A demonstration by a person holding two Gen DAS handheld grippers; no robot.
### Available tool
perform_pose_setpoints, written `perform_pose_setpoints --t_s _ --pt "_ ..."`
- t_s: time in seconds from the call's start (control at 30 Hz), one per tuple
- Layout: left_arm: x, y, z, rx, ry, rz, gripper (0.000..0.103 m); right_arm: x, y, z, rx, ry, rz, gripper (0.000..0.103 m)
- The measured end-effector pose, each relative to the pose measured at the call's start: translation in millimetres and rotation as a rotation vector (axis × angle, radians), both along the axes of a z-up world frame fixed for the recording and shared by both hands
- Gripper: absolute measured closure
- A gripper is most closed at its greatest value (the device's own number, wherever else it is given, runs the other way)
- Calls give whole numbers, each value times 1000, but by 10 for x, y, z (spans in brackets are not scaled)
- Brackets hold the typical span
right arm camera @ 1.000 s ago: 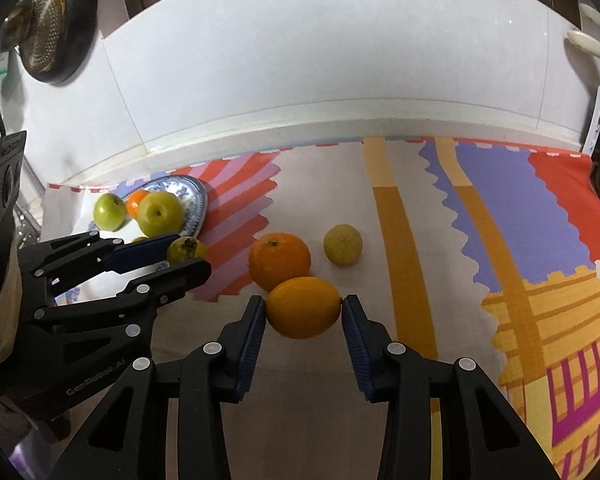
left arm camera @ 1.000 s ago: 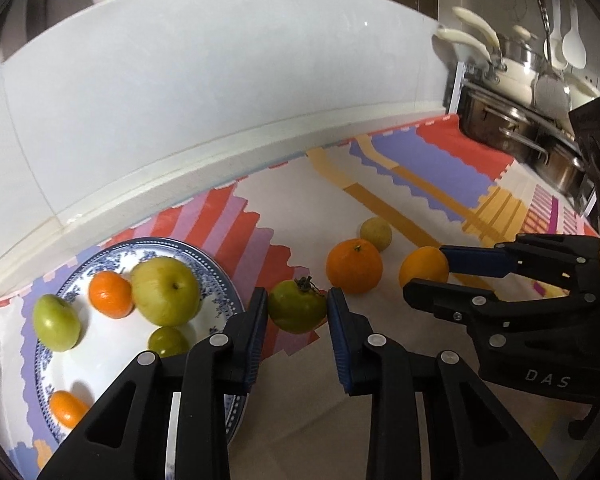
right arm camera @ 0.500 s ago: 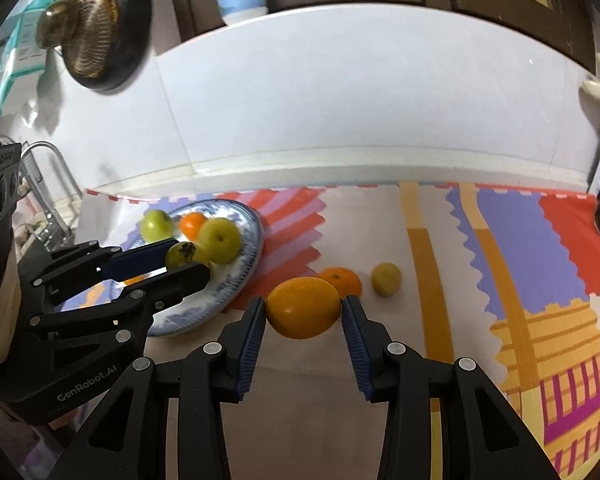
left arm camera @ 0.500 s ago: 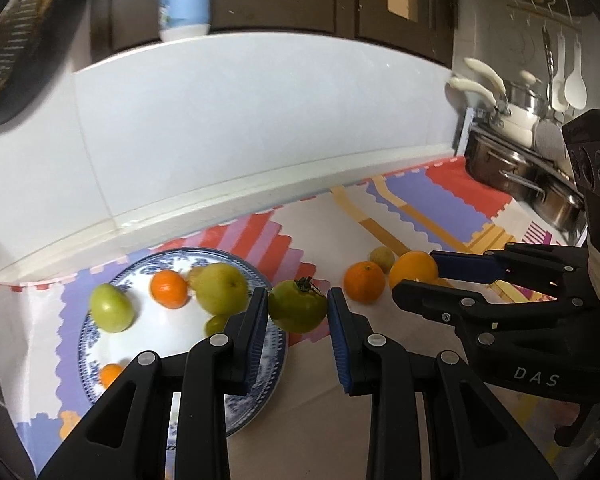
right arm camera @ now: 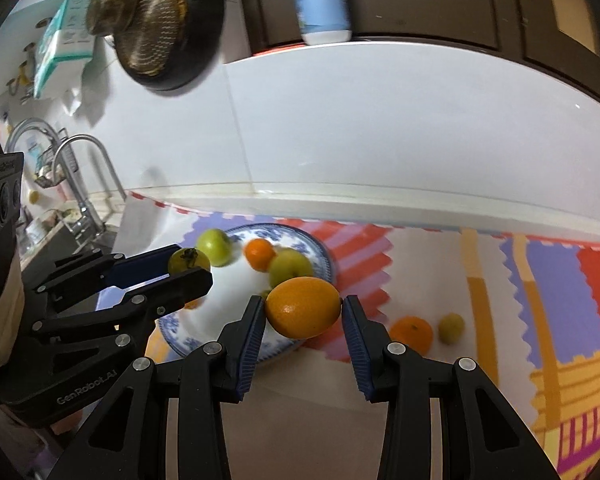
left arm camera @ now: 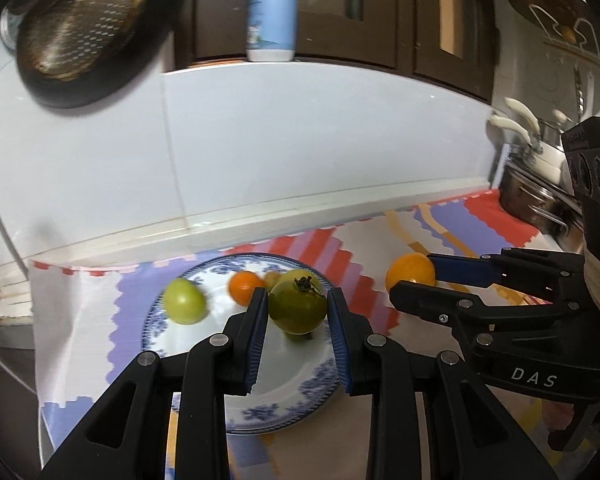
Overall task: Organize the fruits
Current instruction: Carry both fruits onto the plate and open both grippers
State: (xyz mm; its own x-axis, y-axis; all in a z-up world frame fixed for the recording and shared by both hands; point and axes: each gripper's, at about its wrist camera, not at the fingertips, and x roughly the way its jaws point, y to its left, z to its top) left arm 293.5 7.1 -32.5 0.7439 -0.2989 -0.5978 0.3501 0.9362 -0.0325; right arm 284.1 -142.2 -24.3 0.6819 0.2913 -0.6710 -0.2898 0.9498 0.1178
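My left gripper [left arm camera: 298,309] is shut on a green tomato [left arm camera: 297,306] and holds it in the air over the blue-patterned plate [left arm camera: 284,404]. On the plate lie a green fruit [left arm camera: 183,301], a small orange [left arm camera: 242,286] and a yellow-green apple [right arm camera: 290,266]. My right gripper [right arm camera: 303,307] is shut on a large orange [right arm camera: 303,307], lifted above the plate's right edge [right arm camera: 325,258]. In the left wrist view the right gripper [left arm camera: 414,280] shows at the right with that orange [left arm camera: 409,271]. Another orange [right arm camera: 412,334] and a small yellow fruit [right arm camera: 451,329] lie on the mat.
A colourful patterned mat [right arm camera: 540,280] covers the counter, with a white tiled wall [left arm camera: 300,140] behind. A strainer [left arm camera: 80,20] hangs upper left, a blue bottle [left arm camera: 272,8] stands on the ledge. Pots [left arm camera: 540,192] sit at the right, a tap and sink [right arm camera: 80,184] at the left.
Both grippers have risen and moved left with their fruits, from over the mat to over the plate. The orange and the small yellow fruit stay on the mat.
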Motion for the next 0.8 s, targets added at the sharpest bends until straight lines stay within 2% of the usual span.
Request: perform_pose_setpoints --t_s 0.37,0.8 --pt "152 398 -119 30 13 111 73 278 396 -42 -2 -2 83 62" --pt "461 707 -475 54 89 179 73 649 751 -398 -11 79 131 62"
